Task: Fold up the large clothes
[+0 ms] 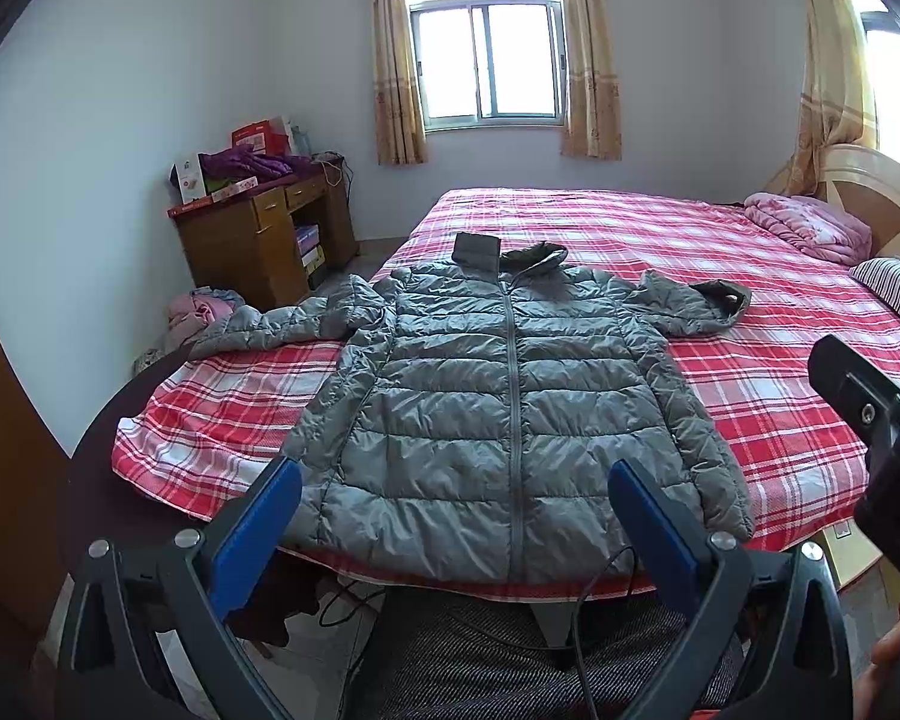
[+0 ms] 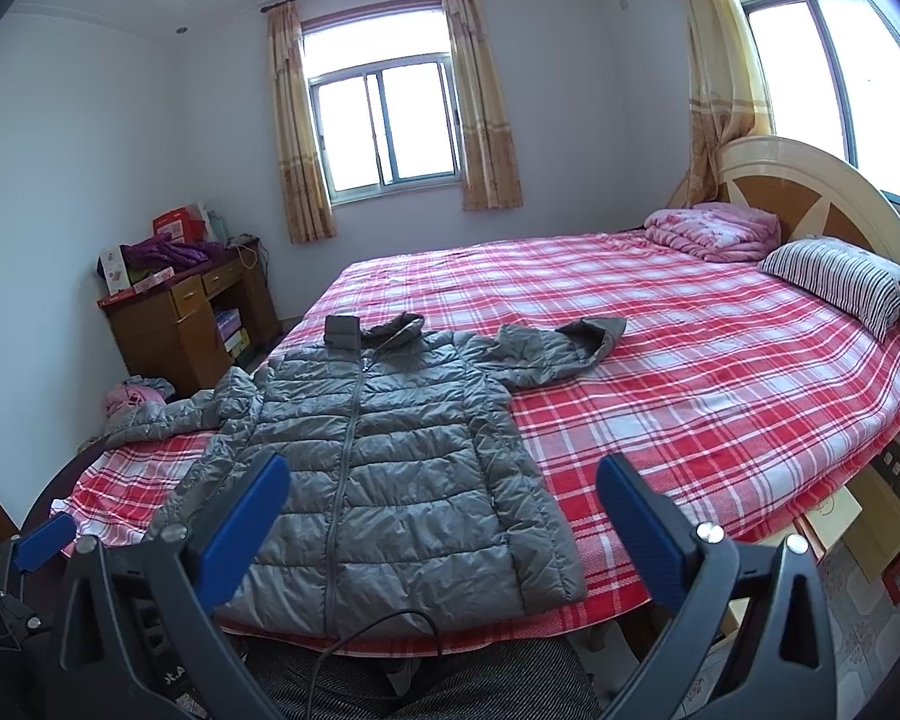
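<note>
So we've got the grey quilted puffer jacket (image 1: 510, 396) spread flat, front up and zipped, on the bed with the red-and-white plaid sheet (image 1: 780, 372), near the foot edge closest to us. Both sleeves stick out sideways: one droops off the bed's left edge, the other lies on the sheet with its cuff curled over. The hood (image 1: 534, 255) is bunched at the collar on the far side.

Our left gripper (image 1: 456, 510) sits low in front of the bed, pointing across the jacket's hem, blue-padded fingers (image 1: 258, 534) spread wide with nothing between them. It's hovering, not touching the fabric. Our right gripper (image 2: 444, 510) is in much the same pose, a bit further right, so the jacket's right side and bare sheet show between its fingers (image 2: 642, 522). Also wide open, holding nothing. In the left view its black body pokes in at the right edge.

A black cable (image 2: 378, 630) loops below the bed edge, over our lap. Further back there's a folded pink quilt (image 2: 714, 231) and a striped pillow (image 2: 840, 282) by the wooden headboard (image 2: 810, 192), plus a cluttered brown wooden worktop (image 2: 180, 312) in the corner under the curtained window (image 2: 390, 126).
</note>
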Tool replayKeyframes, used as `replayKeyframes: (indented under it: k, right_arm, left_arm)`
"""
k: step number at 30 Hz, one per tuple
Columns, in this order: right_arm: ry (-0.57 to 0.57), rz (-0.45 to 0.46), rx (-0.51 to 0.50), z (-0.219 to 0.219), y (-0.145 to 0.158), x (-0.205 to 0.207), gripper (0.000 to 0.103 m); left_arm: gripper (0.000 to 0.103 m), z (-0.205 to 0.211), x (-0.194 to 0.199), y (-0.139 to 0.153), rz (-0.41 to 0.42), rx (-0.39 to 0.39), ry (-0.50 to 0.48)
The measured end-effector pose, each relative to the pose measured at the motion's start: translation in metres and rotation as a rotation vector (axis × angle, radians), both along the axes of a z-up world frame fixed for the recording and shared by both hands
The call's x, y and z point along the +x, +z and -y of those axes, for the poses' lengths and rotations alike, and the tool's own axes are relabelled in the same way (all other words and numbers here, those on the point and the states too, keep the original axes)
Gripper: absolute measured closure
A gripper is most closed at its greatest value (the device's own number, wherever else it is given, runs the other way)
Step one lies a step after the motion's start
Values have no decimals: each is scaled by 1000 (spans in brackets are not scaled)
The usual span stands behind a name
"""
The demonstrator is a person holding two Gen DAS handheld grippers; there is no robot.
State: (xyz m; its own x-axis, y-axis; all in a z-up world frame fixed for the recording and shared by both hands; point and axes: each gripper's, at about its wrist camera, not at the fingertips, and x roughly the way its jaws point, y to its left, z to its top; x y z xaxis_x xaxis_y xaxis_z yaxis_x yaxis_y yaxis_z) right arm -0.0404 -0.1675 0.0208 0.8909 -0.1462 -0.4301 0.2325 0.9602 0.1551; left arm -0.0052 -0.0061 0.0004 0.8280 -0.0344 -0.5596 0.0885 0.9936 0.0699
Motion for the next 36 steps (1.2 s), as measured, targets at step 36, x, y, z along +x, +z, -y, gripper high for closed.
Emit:
replayKeyframes:
  k: [36]
  right_arm:
    - [12, -9, 10, -3, -3, 1, 0]
  left_arm:
    - [1, 0, 5, -4, -30, -5, 1]
